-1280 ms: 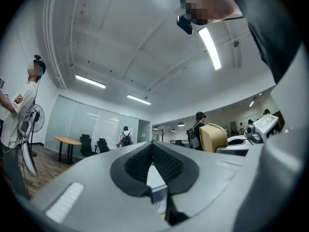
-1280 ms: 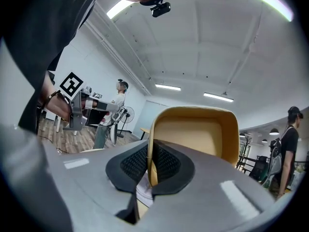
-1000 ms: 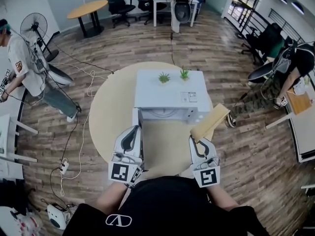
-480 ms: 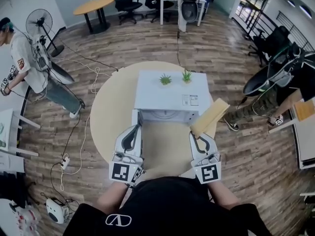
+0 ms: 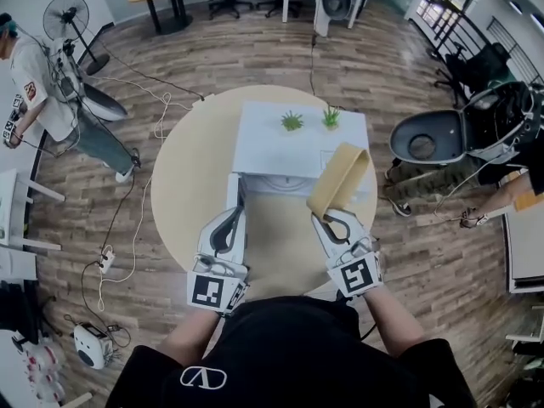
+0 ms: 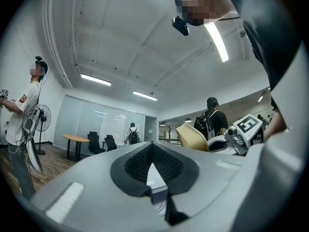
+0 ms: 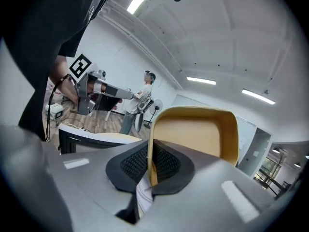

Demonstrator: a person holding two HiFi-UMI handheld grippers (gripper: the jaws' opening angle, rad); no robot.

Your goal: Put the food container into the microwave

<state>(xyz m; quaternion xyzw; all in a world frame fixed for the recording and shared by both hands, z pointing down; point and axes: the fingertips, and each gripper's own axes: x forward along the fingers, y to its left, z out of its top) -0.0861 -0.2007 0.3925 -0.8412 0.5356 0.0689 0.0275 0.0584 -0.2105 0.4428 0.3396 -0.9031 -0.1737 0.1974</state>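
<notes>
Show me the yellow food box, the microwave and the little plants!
food container [image 5: 338,179], head view, on its flat yellow side.
microwave [image 5: 272,153], head view, on its white top.
plants [image 5: 292,121], head view, on the left plant's leaves.

Head view: camera on wearer's head, high above round table [image 5: 183,194], facing steeply down; microwave [image 5: 293,151] mid-frame; left gripper [image 5: 233,218] and right gripper [image 5: 326,219] low in frame, nearest lens; wide sweep of room floor around.
Left gripper view: camera behind own jaws, aimed along them, roughly level; ceiling [image 6: 145,42] fills upper half.
Right gripper view: same mounting; food container [image 7: 193,139] very near lens.
Shared: each gripper view catches other gripper at frame edge; standing person [image 5: 42,83] appears in all three views.
</notes>
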